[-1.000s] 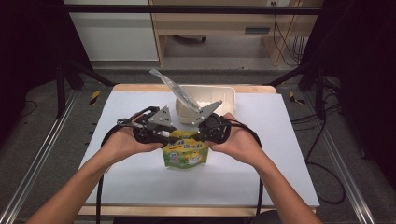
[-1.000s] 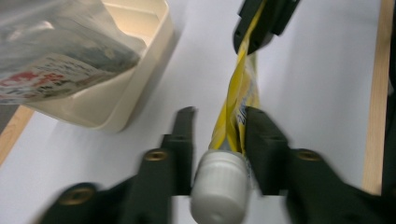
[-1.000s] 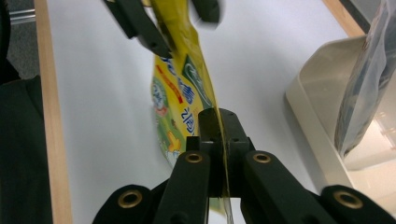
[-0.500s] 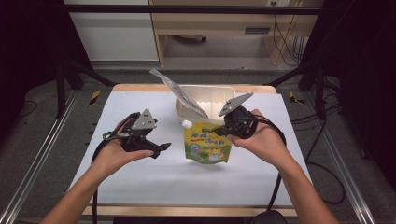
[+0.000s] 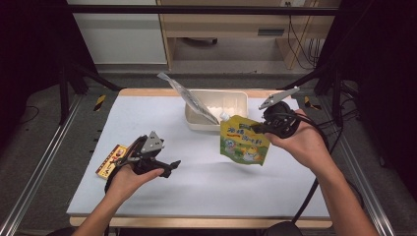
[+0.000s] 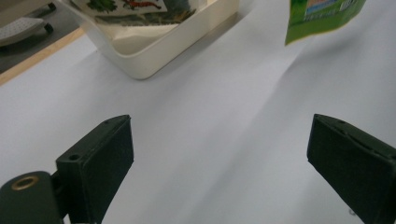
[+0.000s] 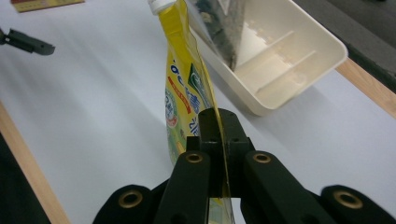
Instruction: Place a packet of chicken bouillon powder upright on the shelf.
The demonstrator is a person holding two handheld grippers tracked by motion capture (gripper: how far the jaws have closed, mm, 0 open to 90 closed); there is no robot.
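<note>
The right hand-held gripper (image 5: 260,129) is clamped on the edge of a yellow-green spouted drink pouch (image 5: 243,145), jaws pinched fully together w/ the pouch's flat seam sandwiched between them; the right gripper view shows that edge running straight up out of the jaws, white cap at the top. In the high view the pouch hangs off the counter (image 5: 206,191), right of centre, just near of the cream bin (image 5: 235,101). Its white spout points up-left toward the bin's near-right corner, and its long axis tilts from the spout down to the broad bottom edge.

Key relation: the bin lies just far and slightly left of the held pouch, so the drop-in looks like a short carry away from the person. A clear printed bag (image 5: 189,98) already leans in the bin's left part, sticking up over the rim, so the free room is approx. the bin's right half, i.e. the side nearest the right hand. Spout-first or flat entry can't be judged yet.

The left hand-held gripper (image 5: 169,168) sits low over the counter at near left, well apart from pouch and bin. Its jaws have just been opening and now stand wide w/ nothing between them; the left gripper view shows bare white surface in the gap, w/ the pouch's corner far off. A small yellow-red packet (image 5: 109,160) lies just left of that hand, prob. the next pick, and the left hand is much the nearer one.
</note>
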